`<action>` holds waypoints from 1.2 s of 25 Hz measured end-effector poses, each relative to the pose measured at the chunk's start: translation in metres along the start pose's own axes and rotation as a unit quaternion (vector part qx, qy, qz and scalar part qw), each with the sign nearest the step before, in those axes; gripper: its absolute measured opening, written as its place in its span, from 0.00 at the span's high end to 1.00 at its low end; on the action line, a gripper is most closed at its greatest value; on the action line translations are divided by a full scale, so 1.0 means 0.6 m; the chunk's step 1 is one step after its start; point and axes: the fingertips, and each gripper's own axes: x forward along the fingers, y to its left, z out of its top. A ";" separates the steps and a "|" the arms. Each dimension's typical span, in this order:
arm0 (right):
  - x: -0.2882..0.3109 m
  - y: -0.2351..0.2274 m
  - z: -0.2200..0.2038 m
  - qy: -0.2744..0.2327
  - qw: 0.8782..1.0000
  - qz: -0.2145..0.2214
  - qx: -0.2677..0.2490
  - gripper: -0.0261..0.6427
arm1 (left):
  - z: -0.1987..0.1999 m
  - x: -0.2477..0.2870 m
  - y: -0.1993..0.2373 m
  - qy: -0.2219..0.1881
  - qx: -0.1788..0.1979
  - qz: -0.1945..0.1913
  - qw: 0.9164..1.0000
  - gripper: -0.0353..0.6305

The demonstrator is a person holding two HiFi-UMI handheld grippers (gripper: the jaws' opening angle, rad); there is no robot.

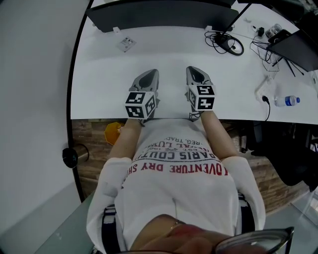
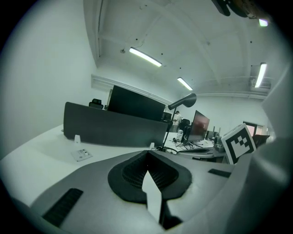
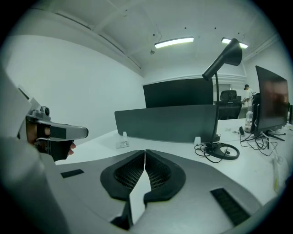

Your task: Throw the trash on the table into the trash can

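Left tool (image 1: pixel 149 75), right tool (image 1: pixel 195 72) both clenched, empty; one should open before approaching small flat item (image 1: pixel 126 43) on tabletop (image 1: pixel 99 84)

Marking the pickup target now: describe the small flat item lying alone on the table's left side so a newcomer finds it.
Find the dark divider panel along the white table's far edge. Just in front of its left end lies a small, flat, pale packet. Unlike the cables and water bottle over on the right, it sits alone on bare tabletop.
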 end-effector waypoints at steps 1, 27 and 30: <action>0.006 0.006 -0.002 0.003 1.000 0.005 0.000 0.92 | -0.003 -0.004 0.009 0.002 -0.002 0.009 1.000 0.91; 0.473 0.367 0.028 0.128 0.985 0.112 -0.022 0.89 | -0.018 -0.048 0.539 0.050 -0.099 0.101 0.989 0.91; 0.540 0.399 0.014 0.149 0.981 0.118 -0.030 0.71 | -0.013 -0.031 0.593 0.051 -0.099 0.095 0.989 0.91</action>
